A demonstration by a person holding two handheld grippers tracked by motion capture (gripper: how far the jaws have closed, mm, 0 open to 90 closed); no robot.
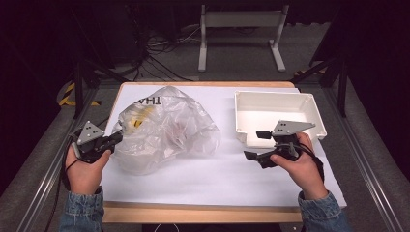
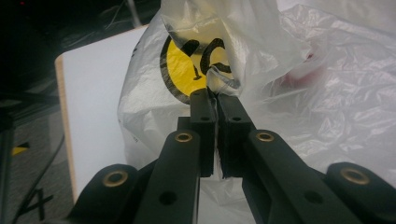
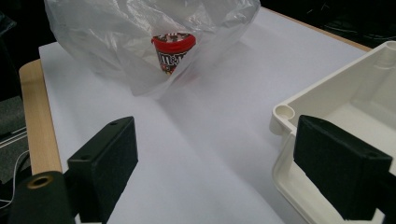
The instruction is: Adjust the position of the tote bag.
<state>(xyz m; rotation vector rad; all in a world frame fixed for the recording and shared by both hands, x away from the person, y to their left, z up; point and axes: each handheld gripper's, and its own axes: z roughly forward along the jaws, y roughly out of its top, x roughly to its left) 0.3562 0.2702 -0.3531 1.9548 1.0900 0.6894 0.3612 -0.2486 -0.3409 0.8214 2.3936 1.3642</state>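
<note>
The person's left hand [image 1: 86,166] comes in from the near edge of the table [image 1: 203,179], over its left border, gripping the left gripper [image 2: 216,100], whose jaws point rightward across the table and are pressed together on a fold of the plastic bag [image 2: 280,74]. The right hand [image 1: 302,166] sits over the table's right part, holding the right gripper [image 3: 215,163] level and pointing left, its jaws spread wide with nothing between them. Both forearms wear denim sleeves [image 1: 82,210] at the table's near edge.
</note>
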